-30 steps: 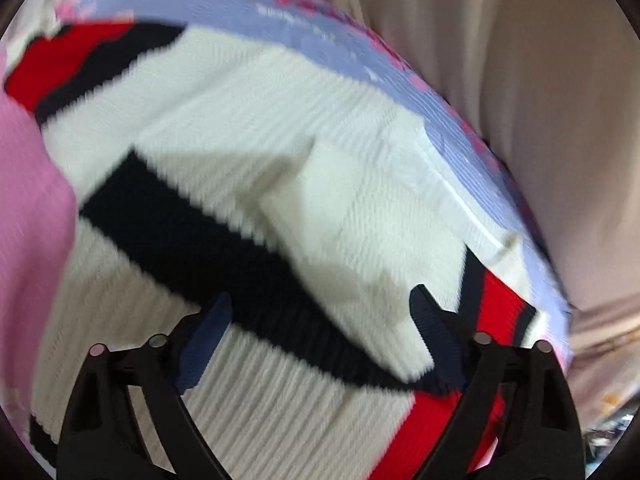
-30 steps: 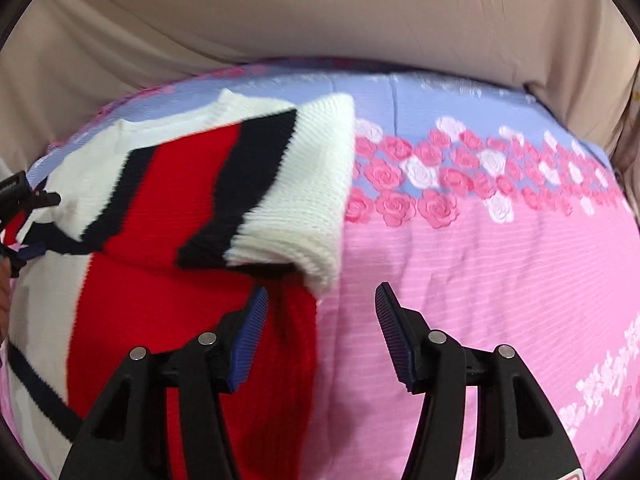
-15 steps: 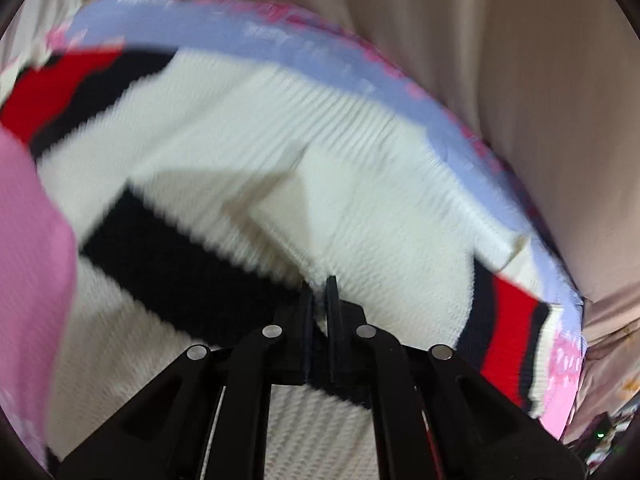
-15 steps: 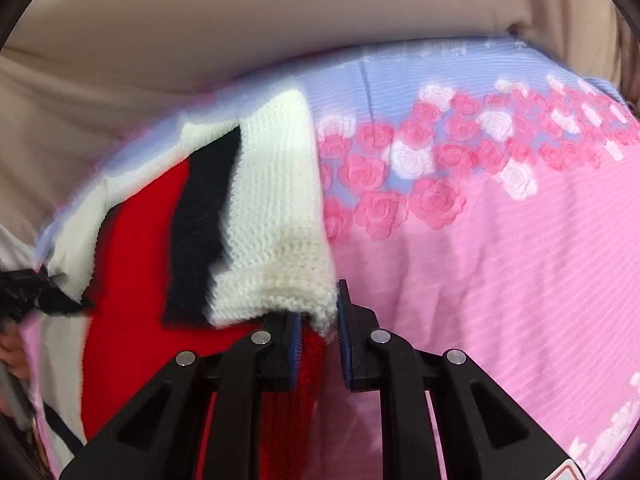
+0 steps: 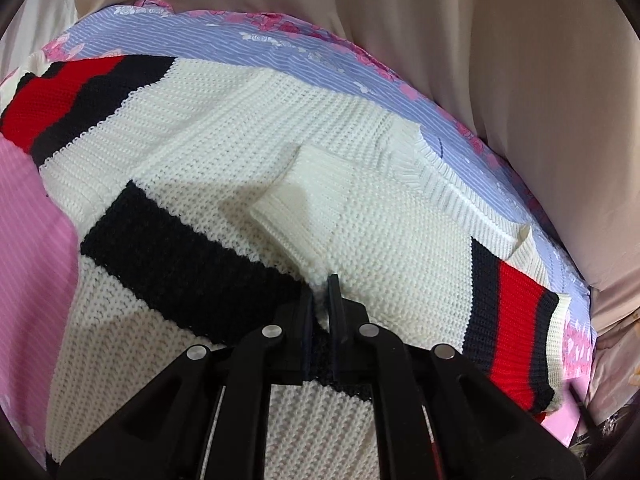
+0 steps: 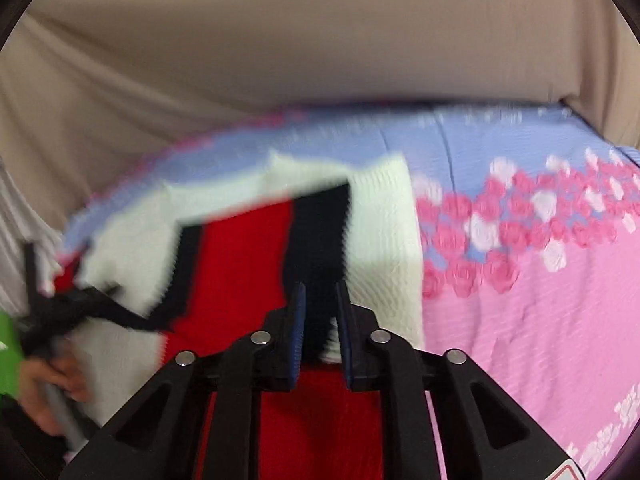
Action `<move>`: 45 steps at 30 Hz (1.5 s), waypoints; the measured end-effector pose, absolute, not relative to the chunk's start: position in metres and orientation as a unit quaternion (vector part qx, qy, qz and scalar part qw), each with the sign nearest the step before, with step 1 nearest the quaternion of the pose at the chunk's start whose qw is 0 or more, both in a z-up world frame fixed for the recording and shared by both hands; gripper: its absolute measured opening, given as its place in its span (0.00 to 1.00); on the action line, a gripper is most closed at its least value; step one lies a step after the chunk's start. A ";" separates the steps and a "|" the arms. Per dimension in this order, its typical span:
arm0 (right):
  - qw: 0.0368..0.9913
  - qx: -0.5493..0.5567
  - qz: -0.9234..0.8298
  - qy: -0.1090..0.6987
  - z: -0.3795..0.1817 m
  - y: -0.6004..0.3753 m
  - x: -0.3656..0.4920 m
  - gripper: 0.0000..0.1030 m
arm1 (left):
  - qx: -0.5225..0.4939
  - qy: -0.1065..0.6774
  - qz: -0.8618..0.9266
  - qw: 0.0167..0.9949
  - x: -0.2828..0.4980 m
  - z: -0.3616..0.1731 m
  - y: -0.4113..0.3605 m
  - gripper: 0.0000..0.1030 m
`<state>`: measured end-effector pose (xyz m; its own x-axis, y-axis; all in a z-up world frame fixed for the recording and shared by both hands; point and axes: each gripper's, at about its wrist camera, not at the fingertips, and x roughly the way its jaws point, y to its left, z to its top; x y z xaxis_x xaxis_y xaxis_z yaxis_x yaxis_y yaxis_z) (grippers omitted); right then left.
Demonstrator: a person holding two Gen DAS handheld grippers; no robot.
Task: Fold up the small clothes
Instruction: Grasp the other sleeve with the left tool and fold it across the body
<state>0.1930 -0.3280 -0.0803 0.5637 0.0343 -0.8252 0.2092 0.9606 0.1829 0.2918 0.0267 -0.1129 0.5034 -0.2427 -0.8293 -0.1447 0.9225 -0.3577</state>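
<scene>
No label or writing reads anywhere as the left gripper [image 5: 321, 294] and right gripper [image 6: 321, 300], jaws just closed, each pinch the striped knit sweater [image 5: 224, 136] on the floral sheet [image 6: 540, 300].

Pink-and-lilac rose-print bedsheet [image 6: 532, 320] beneath, beige draped cloth [image 6: 280, 60] behind it, rumpled along the far edge.

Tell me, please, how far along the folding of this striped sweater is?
Early on. Done: one sleeve already lies folded across the sweater on the floral sheet. In hand: the left gripper is shut on knit at the sleeve's edge, and the right gripper has just closed on the sweater's side. Left: the body is not yet folded into a compact stack.
</scene>
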 end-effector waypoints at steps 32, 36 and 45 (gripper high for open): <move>0.847 0.080 0.040 0.523 -0.067 -0.155 0.096 0.33 | -0.317 0.354 0.167 0.864 0.349 -0.033 0.363 0.05; 0.856 0.091 0.039 0.508 -0.058 -0.164 0.095 0.35 | -0.231 0.307 0.022 0.923 0.328 0.058 0.232 0.05; 0.862 0.138 -0.018 0.487 -0.052 -0.234 0.081 0.38 | -0.170 0.472 -0.200 0.842 0.234 -0.040 -0.049 0.10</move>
